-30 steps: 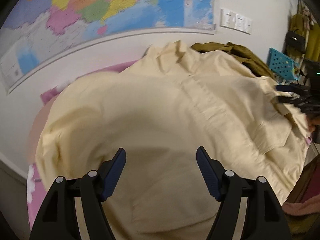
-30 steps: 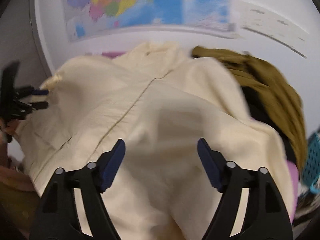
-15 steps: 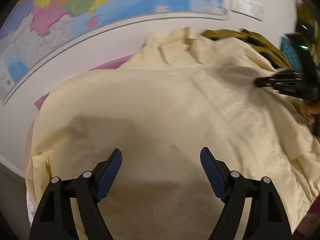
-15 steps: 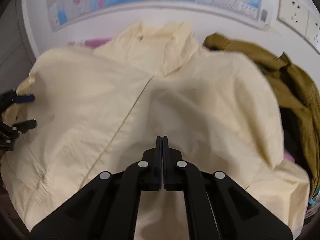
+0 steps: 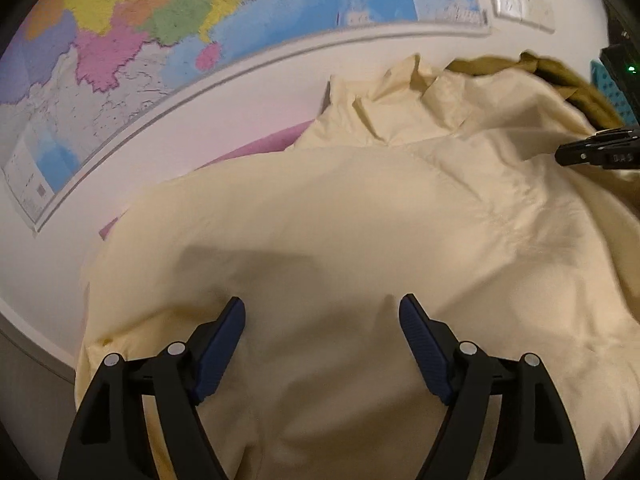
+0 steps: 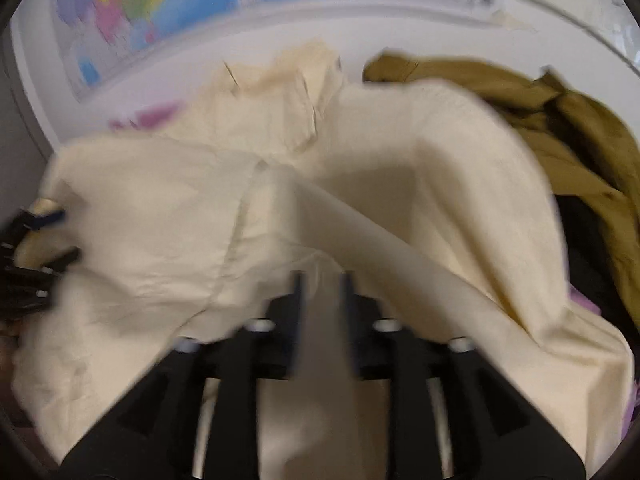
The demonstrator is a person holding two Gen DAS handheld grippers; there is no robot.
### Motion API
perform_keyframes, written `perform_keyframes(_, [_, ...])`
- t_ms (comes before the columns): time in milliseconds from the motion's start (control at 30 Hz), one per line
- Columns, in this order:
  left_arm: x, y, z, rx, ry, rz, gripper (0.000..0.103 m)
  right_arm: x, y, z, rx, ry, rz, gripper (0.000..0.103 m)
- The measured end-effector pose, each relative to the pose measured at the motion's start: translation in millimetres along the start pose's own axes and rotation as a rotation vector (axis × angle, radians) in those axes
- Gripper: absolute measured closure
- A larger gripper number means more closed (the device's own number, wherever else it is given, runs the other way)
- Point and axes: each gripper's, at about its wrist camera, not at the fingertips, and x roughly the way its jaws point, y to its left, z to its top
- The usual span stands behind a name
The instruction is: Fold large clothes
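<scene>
Fingers of the left gripper stand wide apart with nothing pressed between them, hovering low over the near half of the large pale-yellow cotton shirt. That stance reads as readiness to pinch a hem or smooth a panel, not a hold. On the right gripper the fingers have just been opening after a snap shut; the right wrist view is blurred, a narrow gap shows between them, and cloth lies below, but no fold looks clamped. The shirt is spread front-up over a pink-covered surface, collar toward the wall under the colourful wall map, probably so both sides can be folded inward. Its far right edge lies against a crumpled olive-brown garment, heaped out of the way. A raised ridge runs across the shirt's right half, probably from the recent pinch there.
</scene>
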Motion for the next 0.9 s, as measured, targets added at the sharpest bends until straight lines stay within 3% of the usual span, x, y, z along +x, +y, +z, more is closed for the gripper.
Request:
perform_keyframes(33, [-8.5, 4.3, -2.7, -0.008, -0.005, -0.014, 0.025, -16.0, -0.8, -4.9, 0.012, -0.023, 0.024, 0.054])
perform_keyframes(67, [-21.1, 10.5, -7.8, -0.019, -0.015, -0.044, 0.025, -37.2, -2.5, -12.2, 0.024, -0.051, 0.047, 0.047])
perform_keyframes(133, [-43.1, 17.1, -18.0, -0.038, -0.031, -0.106, 0.022, -80.4, -6.6, -34.8, 0.022, -0.108, 0.085, 0.045])
perform_keyframes(200, [-68.9, 20.1, -33.3, -0.049, -0.050, -0.174, 0.022, -112.1, -12.7, -62.0, 0.027, -0.136, 0.038, 0.034])
perform_keyframes(300, [-95.8, 12.6, -49.7, -0.045, -0.087, -0.236, 0.021, -154.4, -38.7, -109.5, 0.083, -0.159, -0.074, 0.030])
perform_keyframes(333, [-102.4, 7.3, -51.1, -0.032, -0.094, -0.246, 0.021, -166.2, -53.0, -125.4, 0.128, -0.163, -0.141, 0.023])
perform_keyframes(400, [-117.1, -8.0, -49.8, 0.009, -0.121, -0.251, 0.021, -182.2, -82.2, -148.4, 0.233, -0.171, -0.249, 0.020])
perform_keyframes(467, [-123.5, -20.9, -43.9, 0.037, -0.149, -0.296, 0.018, -197.5, -118.9, -173.3, 0.365, -0.166, -0.303, 0.020])
perform_keyframes(600, [-114.7, -53.4, -20.5, 0.101, -0.157, -0.357, 0.017, -196.9, -156.7, -200.2, 0.483, -0.140, -0.306, 0.018])
perform_keyframes(700, [-100.3, -79.0, -6.2, 0.130, -0.135, -0.397, 0.017, -179.7, -166.1, -205.0, 0.426, -0.057, -0.264, 0.017])
perform_keyframes(733, [-96.3, -84.9, -3.2, 0.134, -0.126, -0.411, 0.017, -175.3, -164.2, -204.4, 0.400, -0.038, -0.276, 0.026])
perform_keyframes(767, [-90.3, -95.0, 1.2, 0.141, -0.110, -0.427, 0.017, -165.6, -161.2, -198.4, 0.374, -0.011, -0.262, 0.051])
perform_keyframes(800, [-84.5, -105.0, 4.9, 0.152, -0.097, -0.436, 0.017, -159.7, -160.0, -191.7, 0.340, 0.017, -0.264, 0.061])
perform_keyframes(833, [-80.2, -111.9, 6.9, 0.162, -0.087, -0.442, 0.017, -165.4, -161.0, -191.9, 0.327, 0.013, -0.256, 0.081])
perform_keyframes(867, [-76.8, -118.7, 8.6, 0.172, -0.077, -0.449, 0.017, -172.0, -162.0, -185.2, 0.316, -0.004, -0.228, 0.093])
perform_keyframes(900, [-72.5, -128.4, 11.4, 0.184, -0.061, -0.463, 0.017, -180.7, -163.4, -181.3, 0.307, -0.017, -0.234, 0.093])
